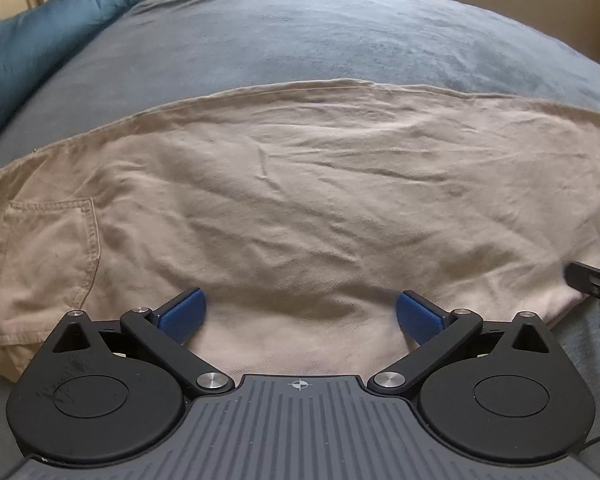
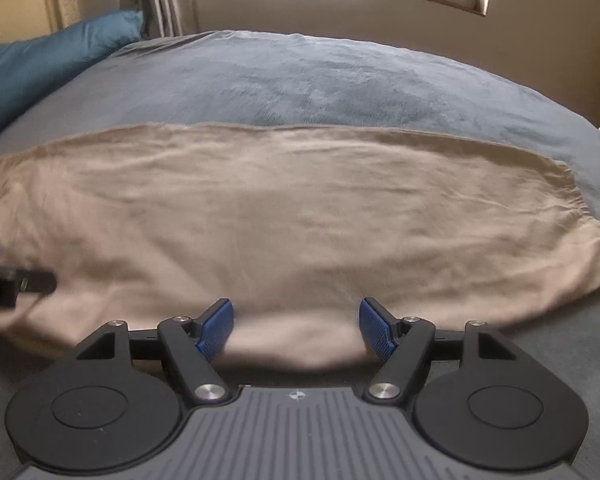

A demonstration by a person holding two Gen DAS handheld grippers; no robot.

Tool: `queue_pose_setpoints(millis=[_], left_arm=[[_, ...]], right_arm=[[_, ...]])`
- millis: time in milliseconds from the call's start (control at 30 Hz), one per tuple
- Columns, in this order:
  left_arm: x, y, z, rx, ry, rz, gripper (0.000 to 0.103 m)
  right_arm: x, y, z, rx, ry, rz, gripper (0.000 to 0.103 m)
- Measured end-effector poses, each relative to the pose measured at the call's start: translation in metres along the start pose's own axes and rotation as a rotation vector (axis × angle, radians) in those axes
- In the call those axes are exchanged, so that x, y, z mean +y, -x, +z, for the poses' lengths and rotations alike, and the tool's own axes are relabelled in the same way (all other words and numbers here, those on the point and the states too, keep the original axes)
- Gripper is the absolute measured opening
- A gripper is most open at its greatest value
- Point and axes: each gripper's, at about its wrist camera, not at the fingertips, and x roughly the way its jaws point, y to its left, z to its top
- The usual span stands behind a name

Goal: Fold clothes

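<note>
The left gripper [image 1: 300,314] stands wide, its blue pads [image 1: 182,314] spread apart over the near edge of the beige trousers [image 1: 300,200], with nothing between them. The right gripper [image 2: 296,328] is likewise spread wide and empty, its blue pads [image 2: 216,328] hanging at the near hem of the same cloth; whether either pair touches the fabric cannot be told. Each gripper shows only as a dark, blurred sliver at the edge of the other's view. The right wrist view is soft with blur, so the weave and creases there are hard to read. The trousers lie flat and stretched from left to right across the grey-blue bedcover [image 1: 300,48], just ahead of both grippers. A back pocket [image 1: 48,248] sits at the left end, which is cut off by the frame; the leg hem [image 2: 580,216] lies at the right. A teal pillow [image 1: 40,52] rests far left.
</note>
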Motion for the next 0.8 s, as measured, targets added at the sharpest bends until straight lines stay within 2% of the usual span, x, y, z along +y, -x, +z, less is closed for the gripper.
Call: queue_pose_setpoints(millis=[100,200,300,533,800], left_arm=[[0.000,0.000,0.002,0.010,0.000,0.005,0.103],[0.000,0.000,0.004,0.018,0.003,0.010,0.103],[-0.002,0.000,0.003,0.016,0.002,0.016,0.103],[-0.001,-0.001,0.003,0.015,0.002,0.015,0.103],[0.001,-0.003,0.004,0.019,0.008,0.006,0.103]], right_arm=[[-0.006,0.013,-0.001,0.005,-0.014,0.026,0.072],[-0.011,0.023,0.011,-0.039,-0.027,0.052,0.072],[-0.013,0.015,0.029,-0.069,-0.028,0.030,0.072],[-0.036,-0.022,0.042,-0.072,-0.048,-0.058,0.072],[-0.096,0.003,0.017,-0.101,-0.274,-0.050,0.074]])
